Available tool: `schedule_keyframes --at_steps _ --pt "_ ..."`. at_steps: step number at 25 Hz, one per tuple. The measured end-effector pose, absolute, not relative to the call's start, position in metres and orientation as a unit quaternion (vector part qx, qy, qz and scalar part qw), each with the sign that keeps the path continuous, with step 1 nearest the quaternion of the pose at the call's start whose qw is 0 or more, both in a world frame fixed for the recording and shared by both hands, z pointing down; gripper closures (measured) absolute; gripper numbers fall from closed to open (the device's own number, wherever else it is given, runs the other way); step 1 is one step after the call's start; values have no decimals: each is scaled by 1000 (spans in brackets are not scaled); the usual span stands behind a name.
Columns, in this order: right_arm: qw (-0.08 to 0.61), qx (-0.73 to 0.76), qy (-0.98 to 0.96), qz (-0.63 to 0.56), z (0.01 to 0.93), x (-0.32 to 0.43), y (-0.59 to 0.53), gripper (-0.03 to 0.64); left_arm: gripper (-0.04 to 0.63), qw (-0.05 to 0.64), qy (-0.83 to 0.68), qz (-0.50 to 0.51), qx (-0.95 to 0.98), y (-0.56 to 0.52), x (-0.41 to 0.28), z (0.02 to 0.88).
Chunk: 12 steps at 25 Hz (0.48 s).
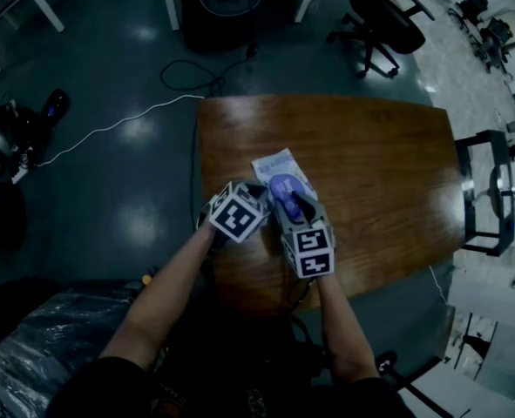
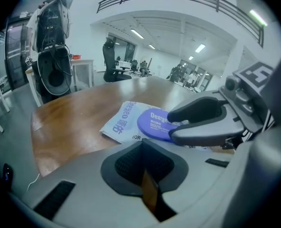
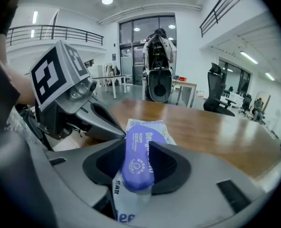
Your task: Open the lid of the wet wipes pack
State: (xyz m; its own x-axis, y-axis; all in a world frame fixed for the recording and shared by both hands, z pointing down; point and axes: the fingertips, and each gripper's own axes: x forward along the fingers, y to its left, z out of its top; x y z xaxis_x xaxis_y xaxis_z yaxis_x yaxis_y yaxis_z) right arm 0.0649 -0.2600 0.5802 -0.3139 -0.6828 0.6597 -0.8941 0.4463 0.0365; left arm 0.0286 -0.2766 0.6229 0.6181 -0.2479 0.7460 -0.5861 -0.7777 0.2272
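A white wet wipes pack (image 1: 277, 164) with a round purple lid (image 1: 284, 185) lies on the wooden table (image 1: 370, 146). My right gripper (image 3: 138, 146) has both pads against the near end of the lid (image 3: 141, 167), which seems tilted up off the pack (image 3: 123, 215). From the left gripper view, the right gripper (image 2: 171, 125) straddles the edge of the lid (image 2: 152, 122). My left gripper (image 2: 143, 151) is shut with nothing in it. The left gripper (image 3: 121, 133) has its tip close beside the pack's left edge; I cannot tell if they touch.
The table's near edge runs just under both hands. Office chairs (image 1: 383, 20) stand beyond the far right corner. Cables (image 1: 196, 77) trail on the floor at the left. A plastic-wrapped bundle (image 1: 30, 355) lies at the lower left, and a rack (image 1: 501, 190) stands at the right.
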Motion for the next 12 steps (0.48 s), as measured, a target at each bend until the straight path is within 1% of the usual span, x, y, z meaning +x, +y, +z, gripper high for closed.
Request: schedule_keyframes --at_steps 2,4,8,11,12 --pt "323 497 -791 151 578 66 -262 392 591 232 -238 362 871 -277 33 622" --pt "342 497 -786 135 582 67 -264 338 591 234 -236 363 871 -277 34 623" --pt "379 495 -773 116 590 67 -266 325 591 235 -234 363 871 -277 32 625" --pt "399 488 -769 109 591 69 -265 329 591 240 -225 360 873 -275 38 626" --pt "400 486 -769 110 591 70 -265 343 591 241 -223 361 873 -274 39 627"
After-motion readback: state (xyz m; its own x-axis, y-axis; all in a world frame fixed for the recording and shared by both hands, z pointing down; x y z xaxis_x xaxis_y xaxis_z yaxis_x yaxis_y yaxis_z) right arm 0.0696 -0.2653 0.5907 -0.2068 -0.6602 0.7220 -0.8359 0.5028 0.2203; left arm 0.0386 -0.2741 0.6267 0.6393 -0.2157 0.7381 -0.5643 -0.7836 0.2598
